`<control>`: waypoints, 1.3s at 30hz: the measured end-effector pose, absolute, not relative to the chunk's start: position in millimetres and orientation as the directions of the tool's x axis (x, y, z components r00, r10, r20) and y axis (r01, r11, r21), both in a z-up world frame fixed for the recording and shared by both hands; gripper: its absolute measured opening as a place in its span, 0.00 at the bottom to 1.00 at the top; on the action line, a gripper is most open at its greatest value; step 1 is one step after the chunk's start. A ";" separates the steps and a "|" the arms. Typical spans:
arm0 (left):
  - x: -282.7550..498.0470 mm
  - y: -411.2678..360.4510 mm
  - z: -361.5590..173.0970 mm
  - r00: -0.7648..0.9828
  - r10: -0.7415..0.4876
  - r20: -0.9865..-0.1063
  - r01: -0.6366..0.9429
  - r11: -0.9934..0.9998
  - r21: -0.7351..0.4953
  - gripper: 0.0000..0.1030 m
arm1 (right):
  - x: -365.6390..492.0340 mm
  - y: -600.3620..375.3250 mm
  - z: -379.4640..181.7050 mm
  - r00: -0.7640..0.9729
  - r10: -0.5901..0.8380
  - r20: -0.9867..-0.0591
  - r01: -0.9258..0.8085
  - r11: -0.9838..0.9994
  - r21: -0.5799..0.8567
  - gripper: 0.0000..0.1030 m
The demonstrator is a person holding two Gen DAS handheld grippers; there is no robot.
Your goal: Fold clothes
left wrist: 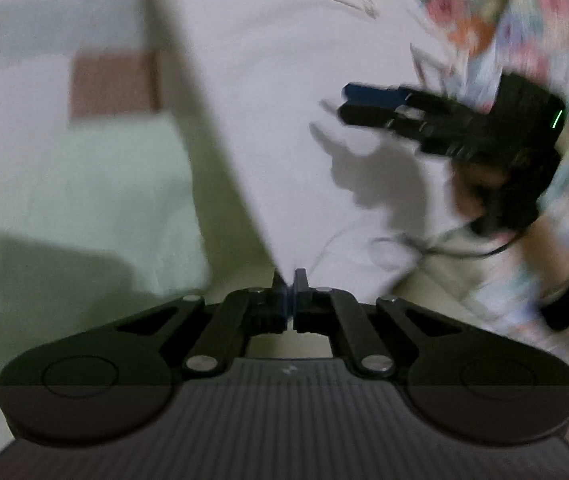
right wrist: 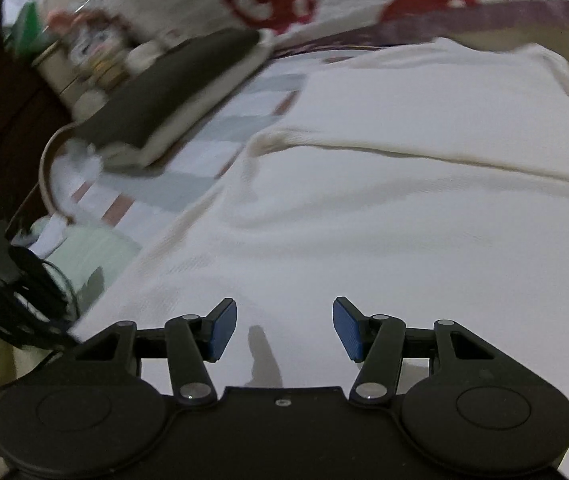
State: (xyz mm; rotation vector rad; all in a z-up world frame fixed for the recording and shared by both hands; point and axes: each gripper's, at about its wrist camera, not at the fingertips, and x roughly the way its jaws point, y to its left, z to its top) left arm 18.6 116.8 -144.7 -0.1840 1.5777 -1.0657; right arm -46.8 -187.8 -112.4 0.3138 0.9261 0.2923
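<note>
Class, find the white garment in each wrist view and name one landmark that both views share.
Left wrist view: the white garment fills the centre, narrowing to a corner pinched in the shut left gripper.
Right wrist view: it spreads across the centre and right.
Shared landmark: the striped sheet beside it.

No readable text, label, brand or number in either view.

Dim indoor light, cool cast. Both fisheye views bend toward dark corners. Heavy motion blur. The right gripper (left wrist: pixel 340 104) casts a soft shadow on the white garment (left wrist: pixel 284 120).
</note>
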 end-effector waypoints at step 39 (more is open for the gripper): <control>157.4 30.6 -163.7 0.180 -0.560 -0.808 0.643 0.689 -0.334 0.38 | -145.6 -350.2 -108.4 0.568 -0.149 -0.810 0.414 0.902 0.125 0.54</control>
